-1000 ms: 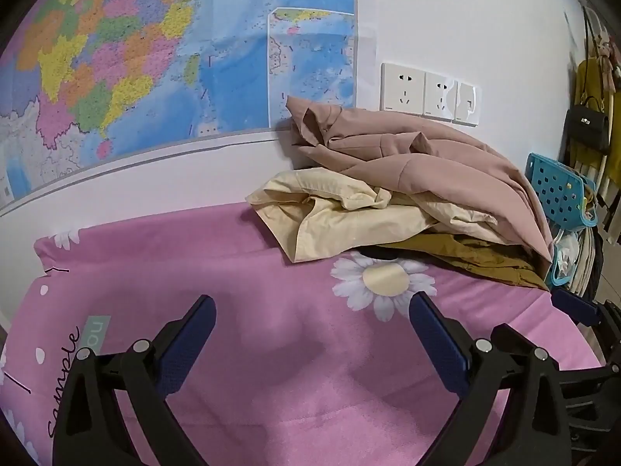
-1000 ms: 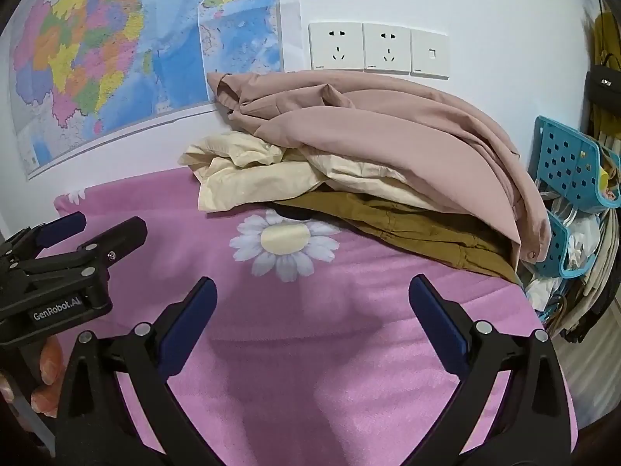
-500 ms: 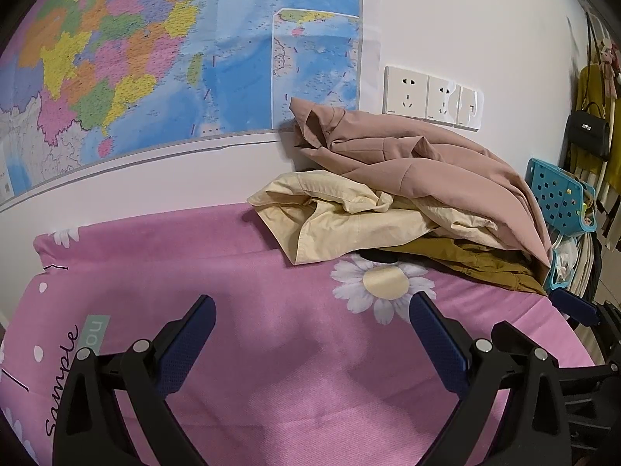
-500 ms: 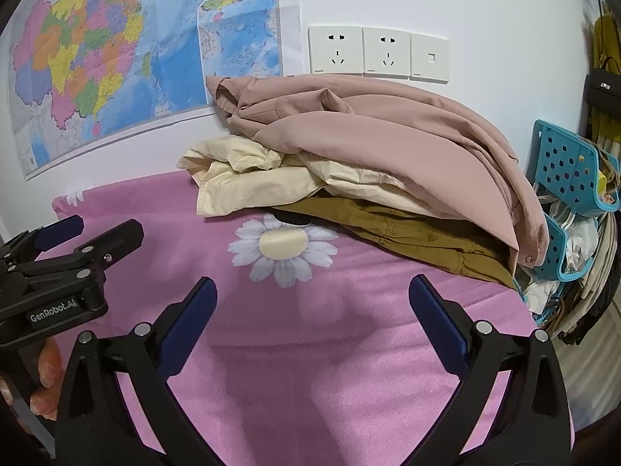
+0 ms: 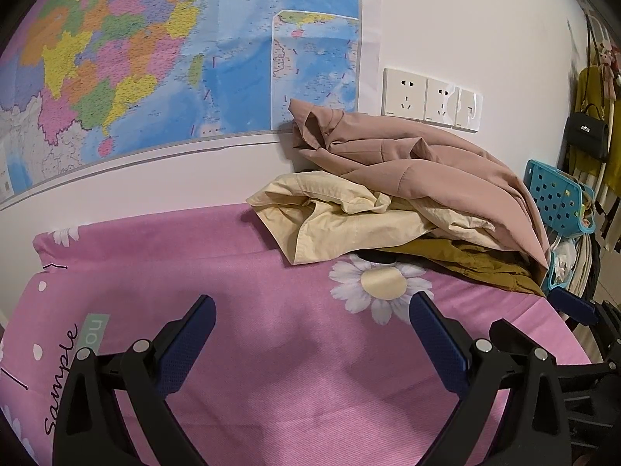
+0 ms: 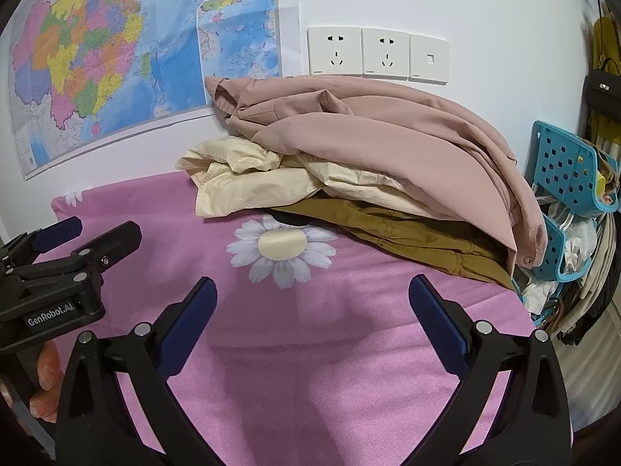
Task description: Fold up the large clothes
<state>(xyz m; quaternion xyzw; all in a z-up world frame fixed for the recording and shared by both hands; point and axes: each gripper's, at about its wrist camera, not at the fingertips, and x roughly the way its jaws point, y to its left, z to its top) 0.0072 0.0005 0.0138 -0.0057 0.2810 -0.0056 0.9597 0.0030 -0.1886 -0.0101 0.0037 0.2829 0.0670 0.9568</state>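
1. One pink sheet (image 6: 349, 349) with a daisy print covers the surface below a wall map (image 5: 155, 58).
2. Three garments are piled at its far right corner against the wall: a pink coat (image 6: 388, 136) on top, a cream shirt (image 6: 248, 182) under it, and a brown garment (image 6: 407, 233) lowest.
3. The left gripper (image 5: 310, 334) and right gripper (image 6: 310, 310) both hover over bare sheet near the pile, jaws spread wide, holding nothing.
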